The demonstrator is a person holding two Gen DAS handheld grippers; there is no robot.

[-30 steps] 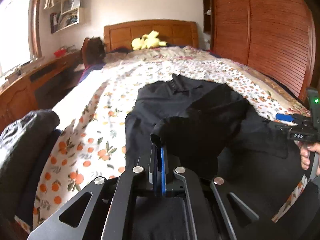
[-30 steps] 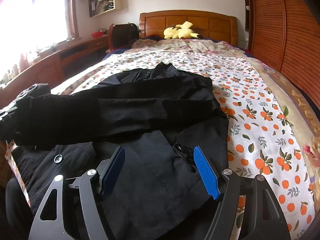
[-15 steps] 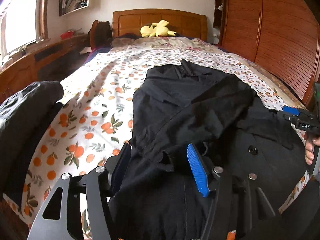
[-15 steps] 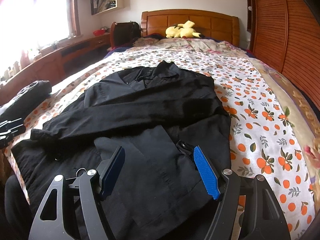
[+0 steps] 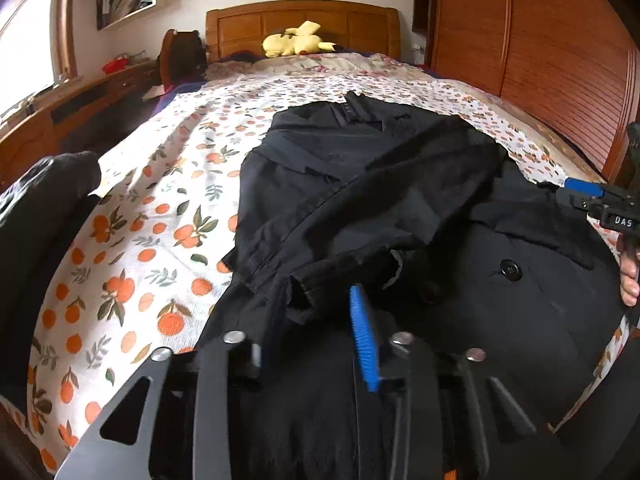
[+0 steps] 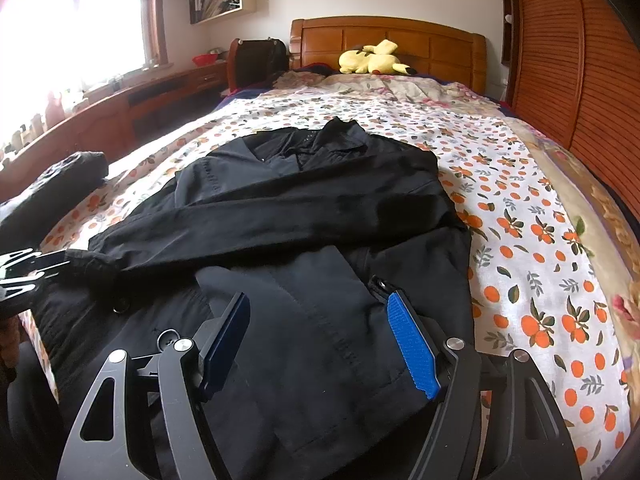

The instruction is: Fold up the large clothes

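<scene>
A large black coat (image 5: 400,208) lies flat on the bed, collar toward the headboard; it also fills the right wrist view (image 6: 312,240). One sleeve (image 6: 260,224) lies folded across its front, the cuff (image 5: 320,284) at the coat's left side. My left gripper (image 5: 308,320) is open, just behind the cuff and free of it. My right gripper (image 6: 320,312) is open and empty, low over the coat's lower right front. The right gripper also shows at the right edge of the left wrist view (image 5: 592,200).
The bed has an orange-fruit print sheet (image 6: 540,240) and a wooden headboard (image 6: 388,40) with a yellow plush toy (image 6: 372,60). A dark bundle of cloth (image 5: 44,200) lies at the bed's left edge. A wooden wardrobe (image 5: 540,48) runs along the right, a desk (image 6: 120,108) along the left.
My left gripper, shut on the sleeve cuff a second ago, laid the sleeve across the coat, opened and let go. The right gripper stayed open and hardly moved.
</scene>
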